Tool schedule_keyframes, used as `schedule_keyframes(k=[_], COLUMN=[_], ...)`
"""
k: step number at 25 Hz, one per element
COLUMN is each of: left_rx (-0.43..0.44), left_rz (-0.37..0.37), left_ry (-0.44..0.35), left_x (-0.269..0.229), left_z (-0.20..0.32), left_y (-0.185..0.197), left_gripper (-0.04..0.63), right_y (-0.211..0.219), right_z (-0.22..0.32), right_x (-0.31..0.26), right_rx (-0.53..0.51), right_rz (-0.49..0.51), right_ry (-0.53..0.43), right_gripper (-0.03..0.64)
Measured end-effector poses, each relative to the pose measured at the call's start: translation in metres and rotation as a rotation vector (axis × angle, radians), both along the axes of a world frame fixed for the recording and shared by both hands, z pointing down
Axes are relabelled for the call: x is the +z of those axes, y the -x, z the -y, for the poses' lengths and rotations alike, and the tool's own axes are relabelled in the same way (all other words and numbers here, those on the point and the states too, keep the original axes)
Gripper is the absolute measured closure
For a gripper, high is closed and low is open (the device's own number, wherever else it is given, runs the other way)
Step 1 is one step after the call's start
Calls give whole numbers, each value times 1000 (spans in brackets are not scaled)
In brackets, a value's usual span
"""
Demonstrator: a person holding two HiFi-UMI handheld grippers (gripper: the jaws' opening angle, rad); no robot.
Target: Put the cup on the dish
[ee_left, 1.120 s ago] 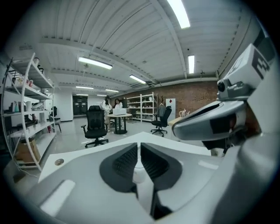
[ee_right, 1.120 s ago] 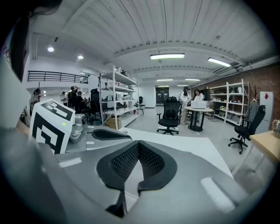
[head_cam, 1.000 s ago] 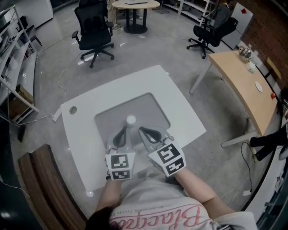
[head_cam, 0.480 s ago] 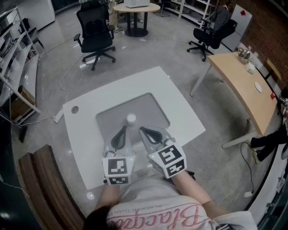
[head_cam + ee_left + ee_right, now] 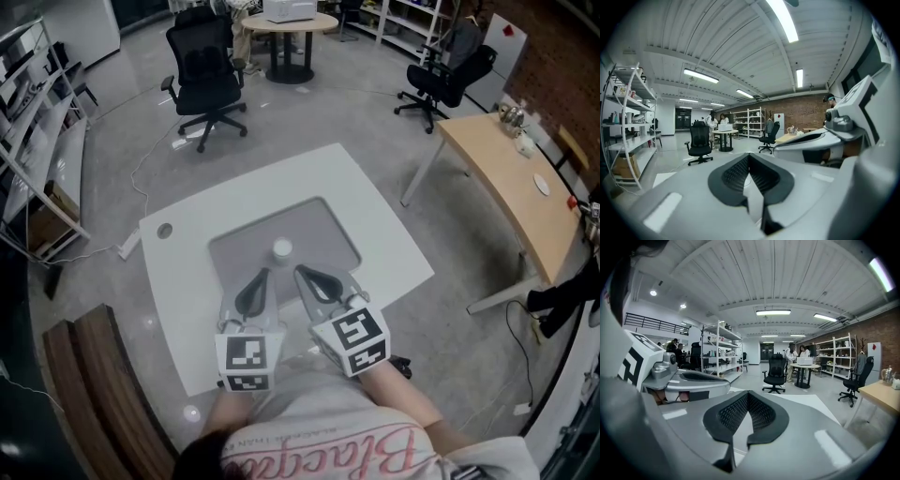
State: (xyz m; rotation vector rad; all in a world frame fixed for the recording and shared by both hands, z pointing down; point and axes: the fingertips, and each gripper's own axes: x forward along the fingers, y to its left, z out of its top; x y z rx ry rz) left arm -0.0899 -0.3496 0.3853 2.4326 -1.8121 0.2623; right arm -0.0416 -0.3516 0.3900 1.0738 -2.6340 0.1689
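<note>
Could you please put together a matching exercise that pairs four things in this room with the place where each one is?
Things:
1. cup
2. white box
3. black office chair
4. wooden desk

Places:
A. on the floor, beyond the far-left side of the white table
B. to the right of the white table, with small items on top
C. on the grey mat, in the middle of the white table
D. on the round table

Pairs: 1-C, 2-D, 3-A, 4-B
</note>
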Motion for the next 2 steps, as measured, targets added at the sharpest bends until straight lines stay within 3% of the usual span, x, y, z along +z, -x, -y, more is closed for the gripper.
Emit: schedule_keyframes(k=[2], left_rx=[0], left_rz=[-12], left_ry=[3], left_x=[0], left_z=[-2], left_y=[1], left_gripper=[595], right_y=[4], right_z=[-3], right_x=[-1], right_rx=[-11], right_rz=[0], right_ry=[0], right_gripper=[618])
